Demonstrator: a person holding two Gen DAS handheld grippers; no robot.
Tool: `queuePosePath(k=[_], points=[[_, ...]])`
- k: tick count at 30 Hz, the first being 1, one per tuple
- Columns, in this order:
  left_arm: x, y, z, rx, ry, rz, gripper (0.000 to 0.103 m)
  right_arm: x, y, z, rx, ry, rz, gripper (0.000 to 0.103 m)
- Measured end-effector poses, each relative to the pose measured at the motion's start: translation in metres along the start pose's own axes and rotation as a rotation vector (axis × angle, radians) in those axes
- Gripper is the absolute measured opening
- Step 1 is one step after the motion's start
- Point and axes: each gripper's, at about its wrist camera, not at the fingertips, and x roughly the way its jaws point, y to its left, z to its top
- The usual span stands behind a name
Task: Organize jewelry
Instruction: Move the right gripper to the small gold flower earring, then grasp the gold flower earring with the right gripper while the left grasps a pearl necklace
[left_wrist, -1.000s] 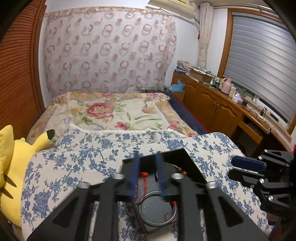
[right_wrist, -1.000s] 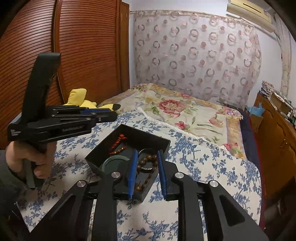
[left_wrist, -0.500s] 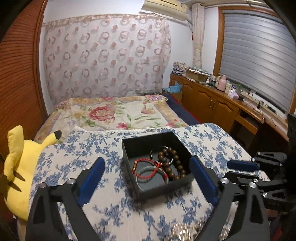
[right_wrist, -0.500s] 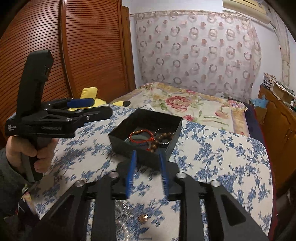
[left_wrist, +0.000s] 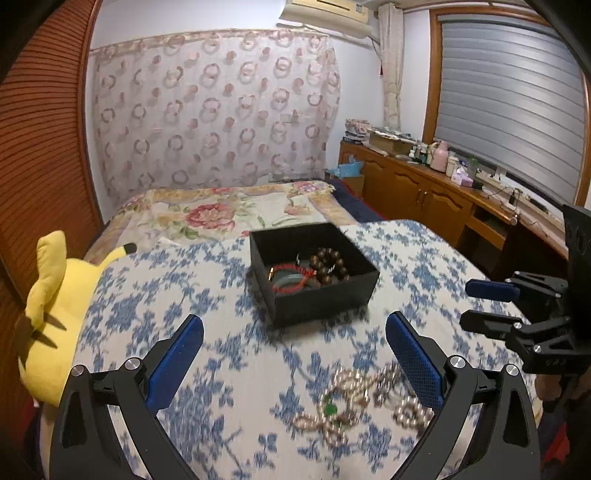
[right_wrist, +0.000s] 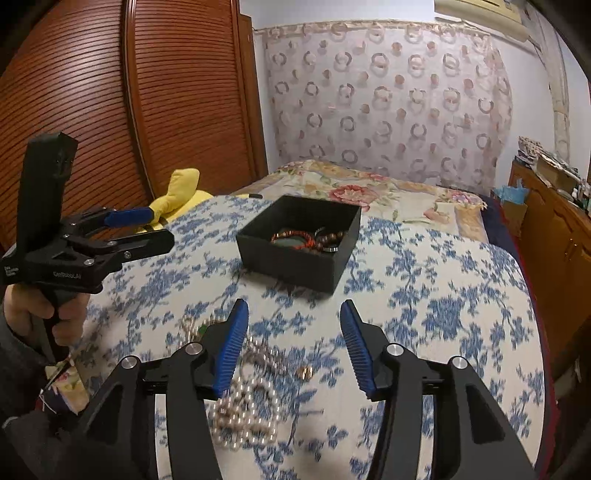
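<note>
A black open box (left_wrist: 334, 297) (right_wrist: 291, 264) stands on the blue-flowered cloth. It holds a red bead bracelet (left_wrist: 291, 271) (right_wrist: 291, 236), a dark wooden bead bracelet (left_wrist: 328, 264) (right_wrist: 330, 240) and a ring-shaped bangle. A tangle of pearl necklaces with a green stone (left_wrist: 351, 406) (right_wrist: 245, 410) lies on the cloth nearer to me. My left gripper (left_wrist: 293, 360) is open and empty, held above the pearls. My right gripper (right_wrist: 293, 345) is open and empty, over the pearls and a small gold ring (right_wrist: 304, 373).
A yellow plush toy (left_wrist: 51, 314) lies at the cloth's left edge. A flowered bedspread (left_wrist: 229, 214) lies behind the box. A wooden cabinet (left_wrist: 424, 199) with clutter runs along the right wall. A slatted wooden wardrobe (right_wrist: 129, 110) stands on the left.
Both grippers have pulled back from the box and opened wide. The pearl necklaces have come into view below them. The box with its bracelets now sits farther away.
</note>
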Motion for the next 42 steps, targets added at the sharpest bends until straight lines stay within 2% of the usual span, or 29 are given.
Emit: queuePosePath(k=[9,14,22,33,35,36,37,42], points=[[-0.015,-0.001,-0.029,-0.018,0.025,0.003,0.095,-0.005,0.017,-0.029,-0.048,0.04,0.005,0.054],[-0.014,0.0,-0.042,-0.029,0.063,-0.004,0.095,-0.007,0.013,-0.043,-0.057,0.065,0.001,0.054],[0.002,-0.004,-0.062,-0.034,0.122,-0.021,0.095,0.016,-0.006,-0.055,-0.013,0.128,0.005,0.039],[0.004,-0.008,-0.073,-0.001,0.139,-0.024,0.095,0.067,-0.01,-0.04,-0.056,0.244,0.005,0.033],[0.002,-0.009,-0.075,0.007,0.139,-0.027,0.095,0.069,-0.009,-0.04,-0.065,0.243,0.002,0.033],[0.002,-0.01,-0.076,0.011,0.142,-0.028,0.095,0.069,-0.01,-0.039,-0.064,0.244,0.001,0.031],[0.002,-0.012,-0.077,0.016,0.144,-0.031,0.095,0.07,-0.009,-0.039,-0.067,0.246,-0.004,0.015],[0.002,-0.018,-0.08,0.035,0.153,-0.044,0.094,0.072,-0.013,-0.037,-0.05,0.247,0.006,0.015]])
